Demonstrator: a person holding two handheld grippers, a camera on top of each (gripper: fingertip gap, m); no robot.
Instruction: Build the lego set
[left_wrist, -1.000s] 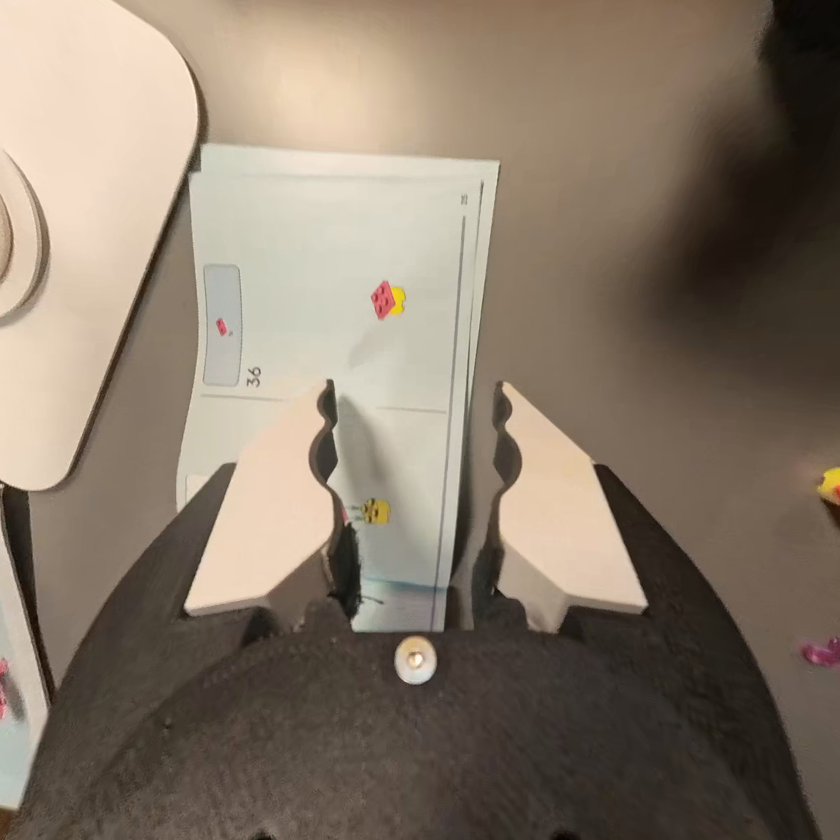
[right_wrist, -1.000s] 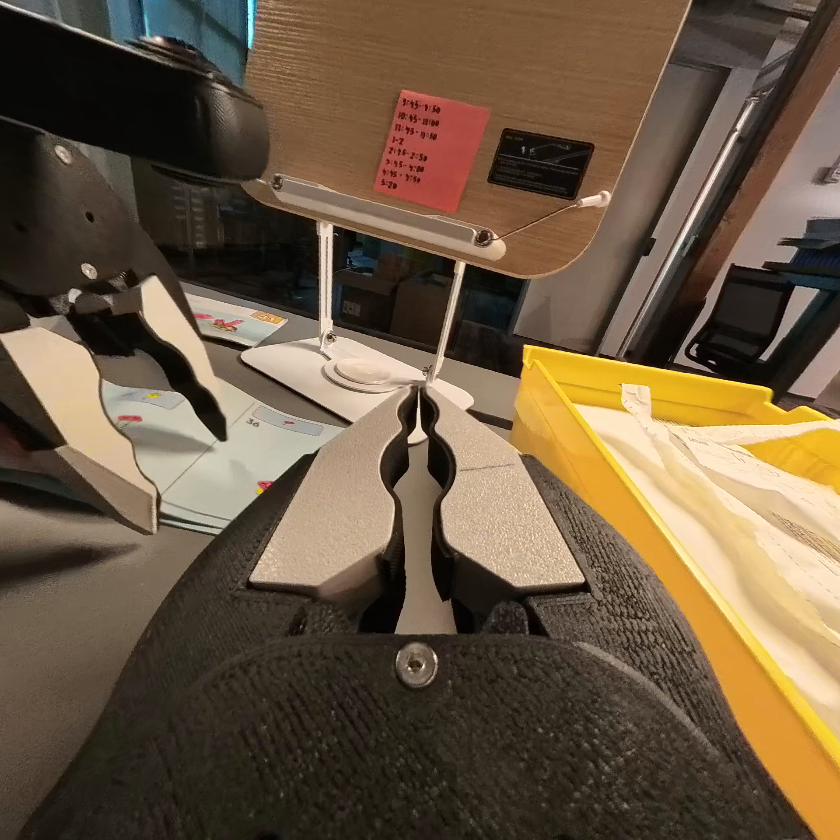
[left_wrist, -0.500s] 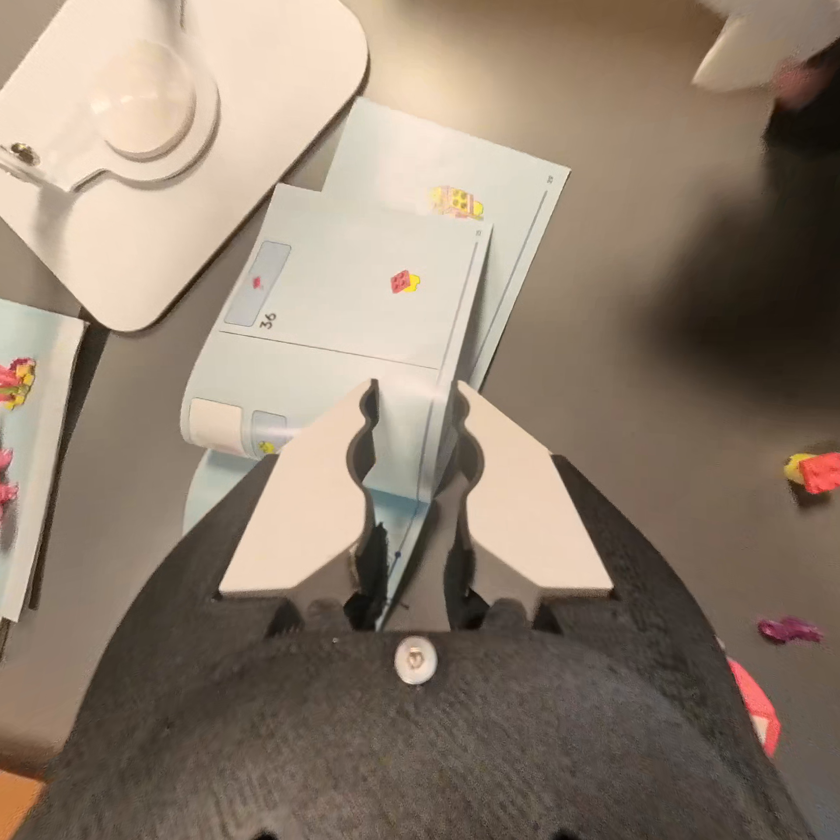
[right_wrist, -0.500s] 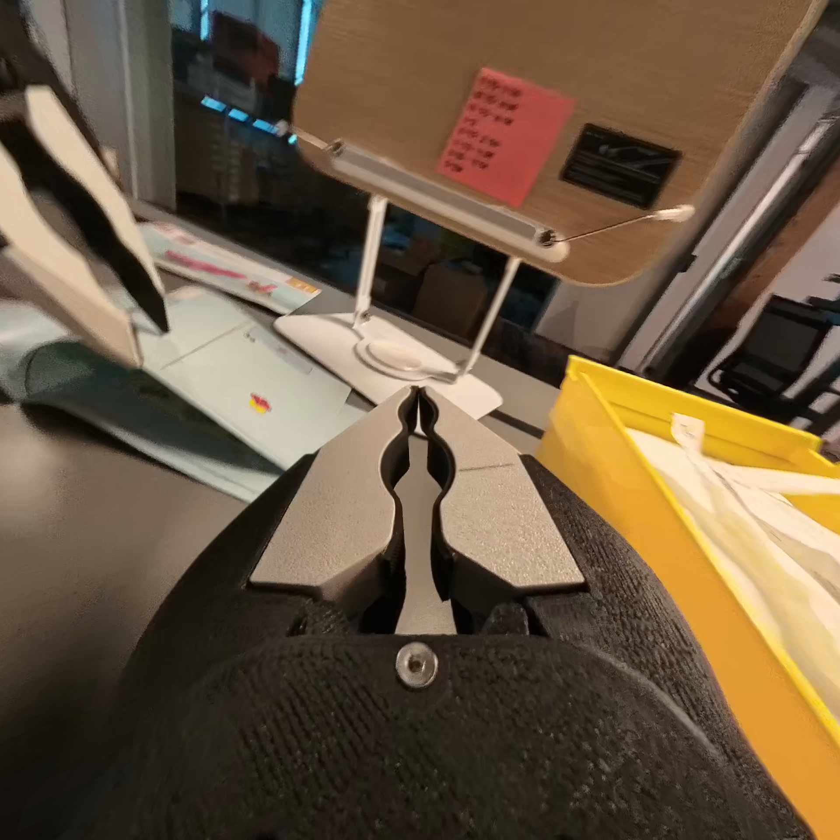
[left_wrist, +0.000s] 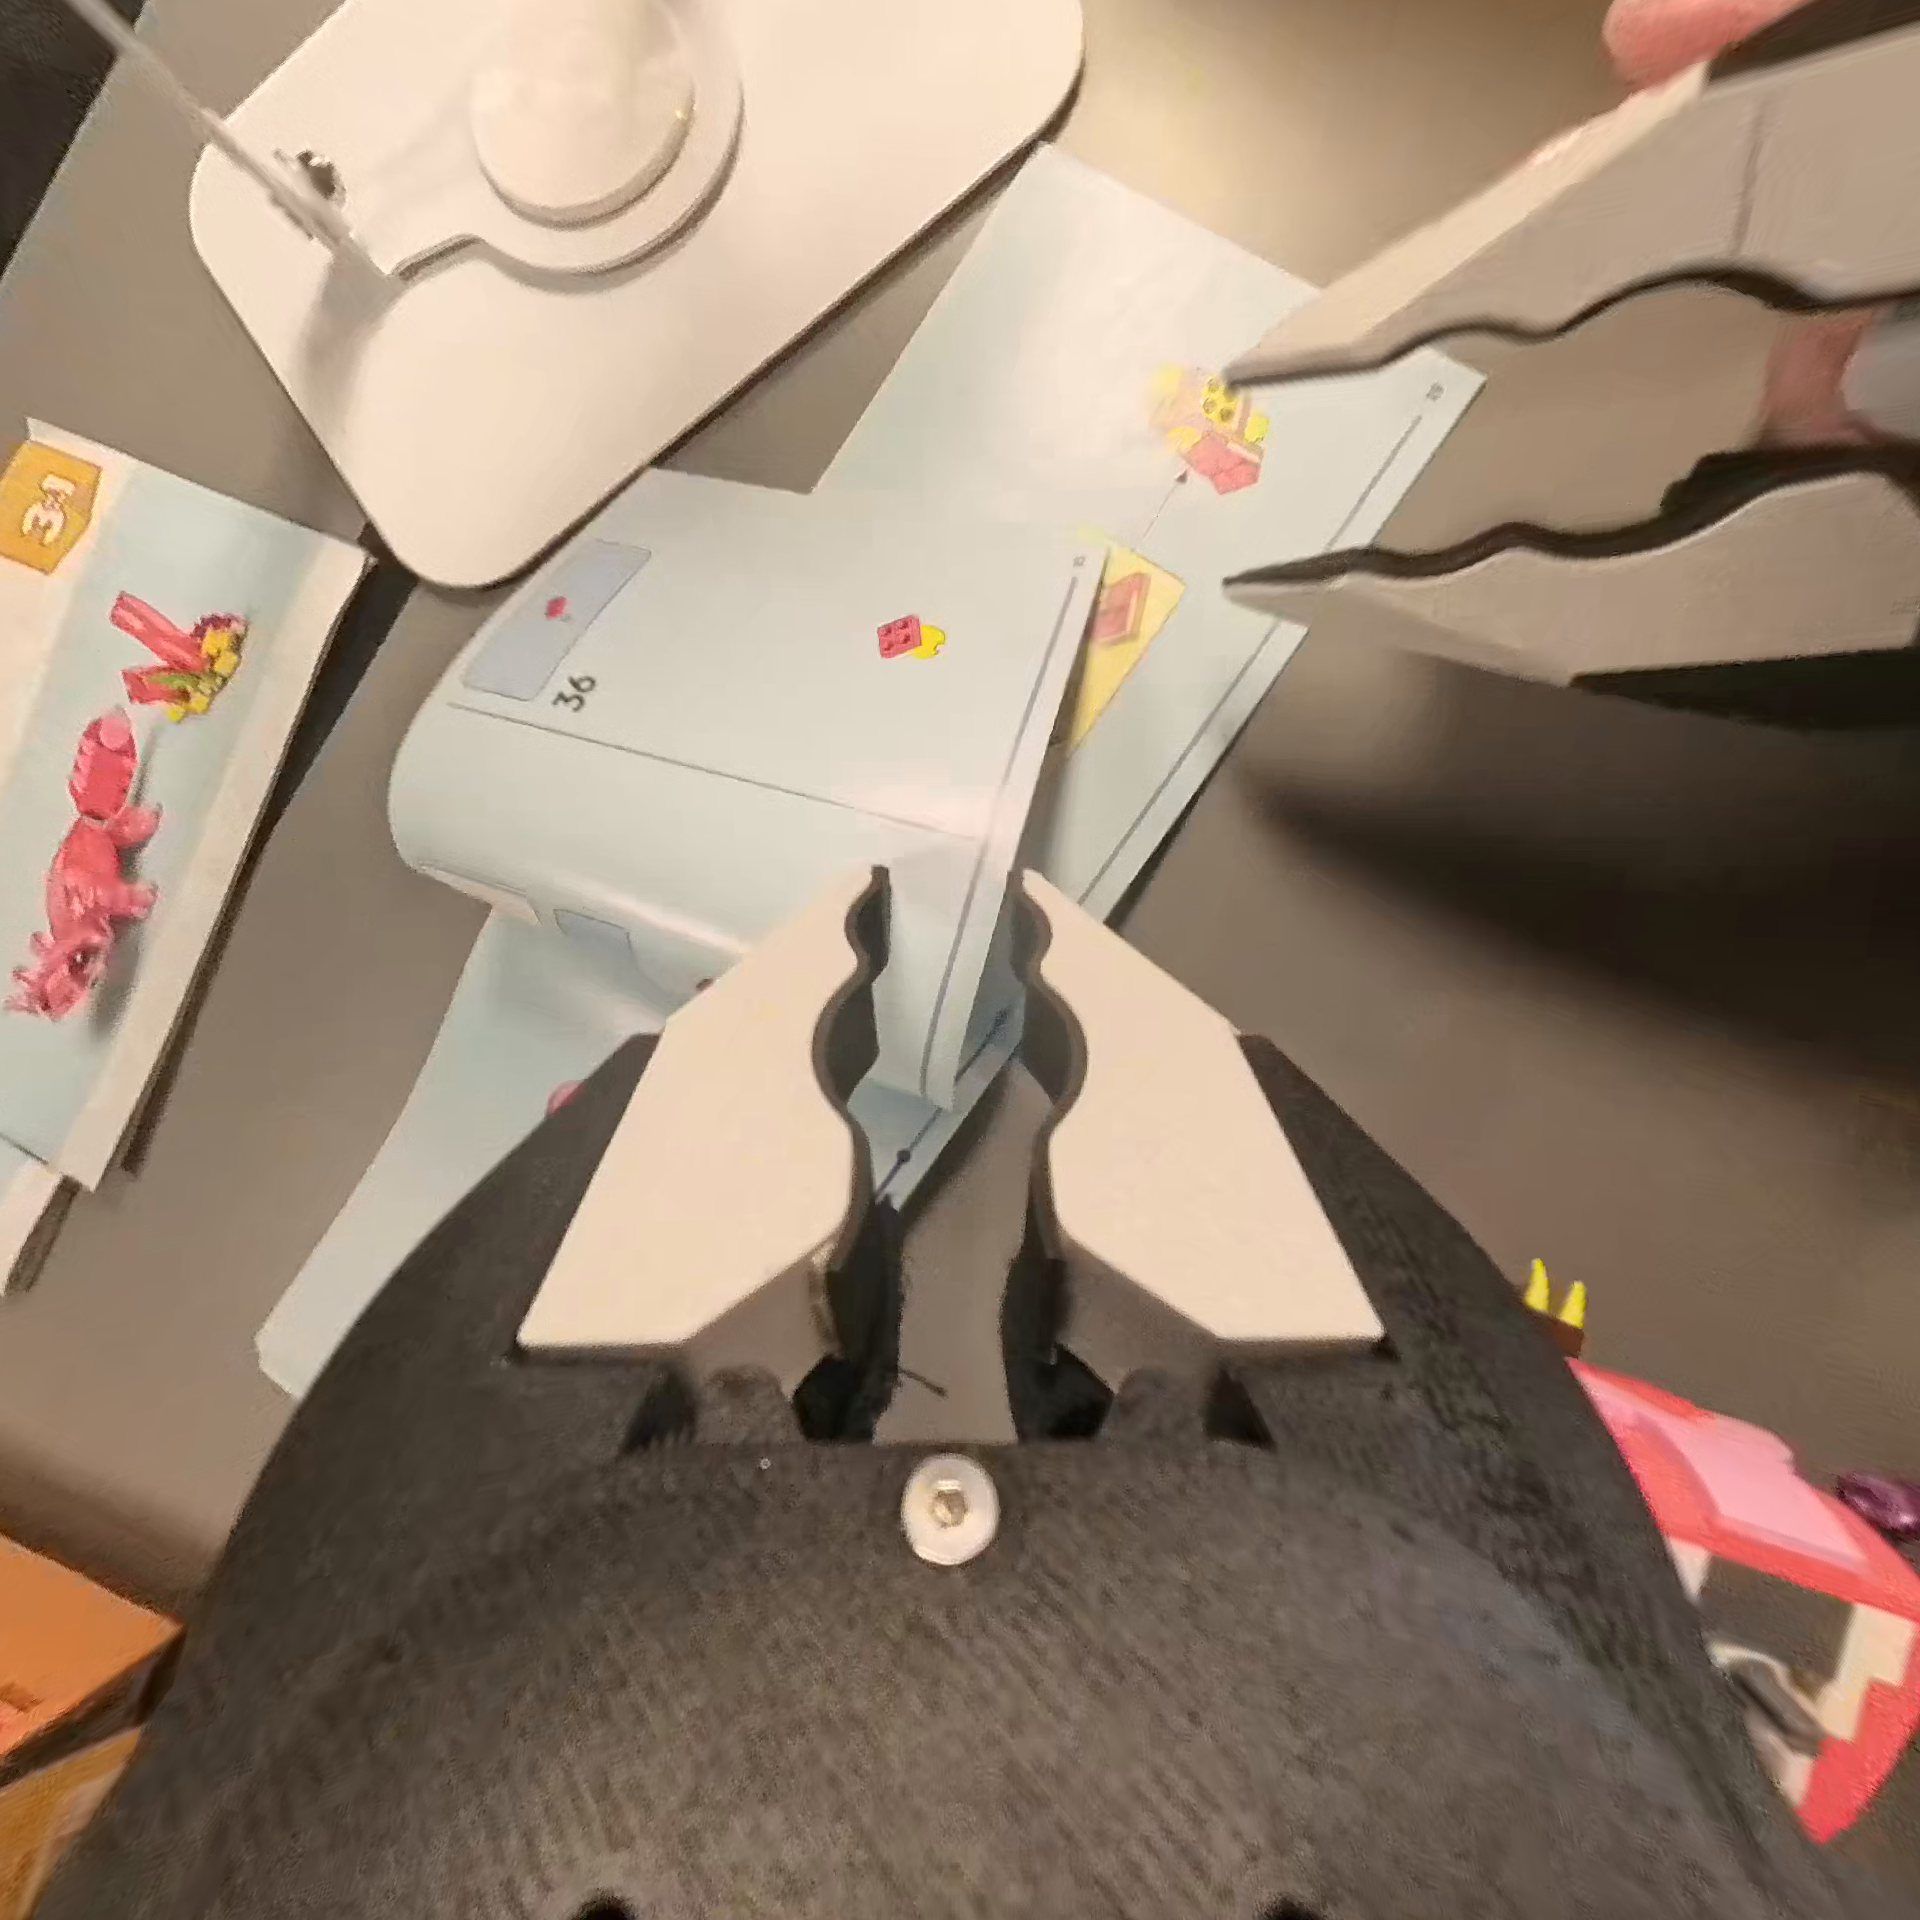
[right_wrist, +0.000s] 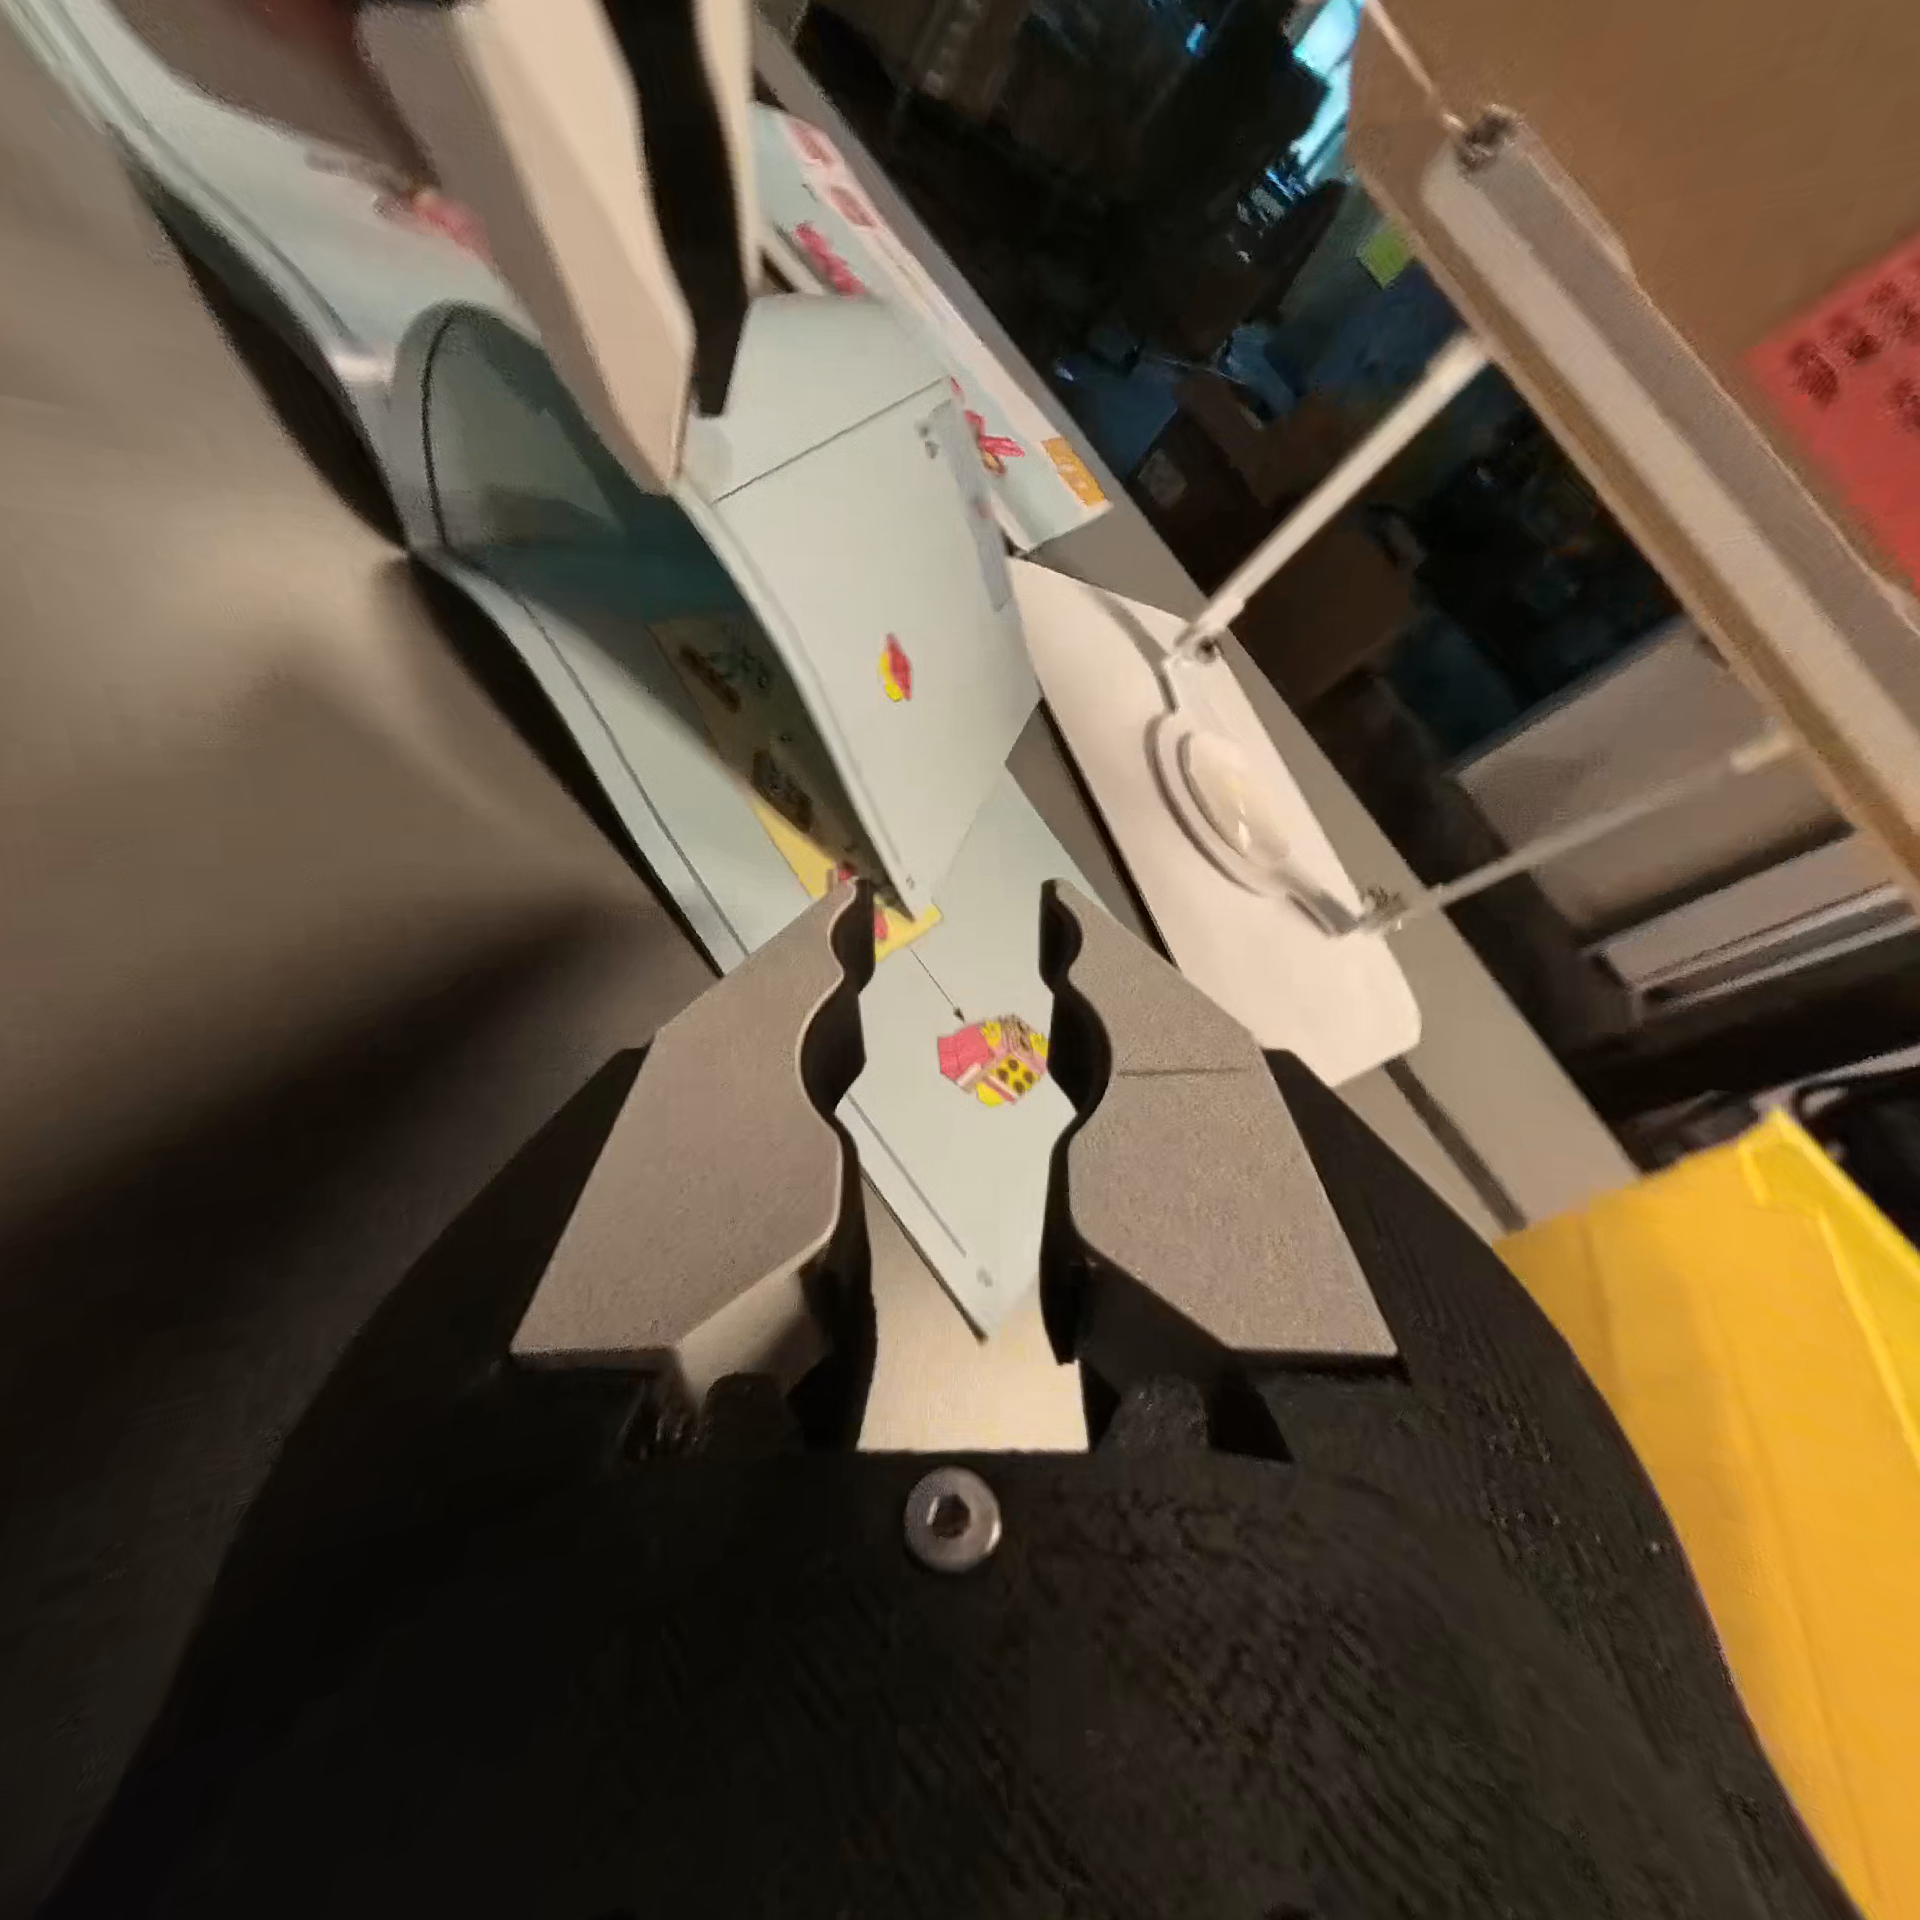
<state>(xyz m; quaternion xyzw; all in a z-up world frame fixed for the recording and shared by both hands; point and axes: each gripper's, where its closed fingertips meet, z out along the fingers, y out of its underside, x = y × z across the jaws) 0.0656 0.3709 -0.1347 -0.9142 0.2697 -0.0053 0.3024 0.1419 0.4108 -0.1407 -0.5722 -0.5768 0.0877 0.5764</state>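
Looking down along the left gripper (left_wrist: 951, 894), we see its two pale fingers (left_wrist: 727, 1122) narrowed on a lifted, curled page (left_wrist: 790, 707) of the pale blue instruction booklet (left_wrist: 1288, 561). The page's edge runs right up between the tips, bowed and off the flat sheets beneath; whether both pads truly press it is hard to say, since a sliver of space shows at the left one. At 11 o'clock sits the white stand base (left_wrist: 644, 312), overlapping the booklet's far corner. At 9 o'clock a second printed sheet (left_wrist: 156, 790) with pink figures lies flat on the grey table (left_wrist: 1507, 987). At 2 o'clock the right gripper (left_wrist: 1231, 473) comes in, its tips parted over the booklet's open page. At 4 o'clock a pink brick model (left_wrist: 1745, 1558) pokes out beside the gripper body.

Over to the right wrist view: the right gripper (right_wrist: 951, 894) hangs with fingers parted and nothing between them. Its left tip is just at the lower corner of the raised page (right_wrist: 894, 540), not clamping it. The flat booklet (right_wrist: 935, 1195) page shows through the gap. At 11 o'clock the left gripper (right_wrist: 707, 343) is at the arched page from above. At 2 o'clock, the stand base (right_wrist: 1247, 831) and its thin rods up to a wooden board (right_wrist: 1662, 156); at 4 o'clock, a yellow bin (right_wrist: 1714, 1403).
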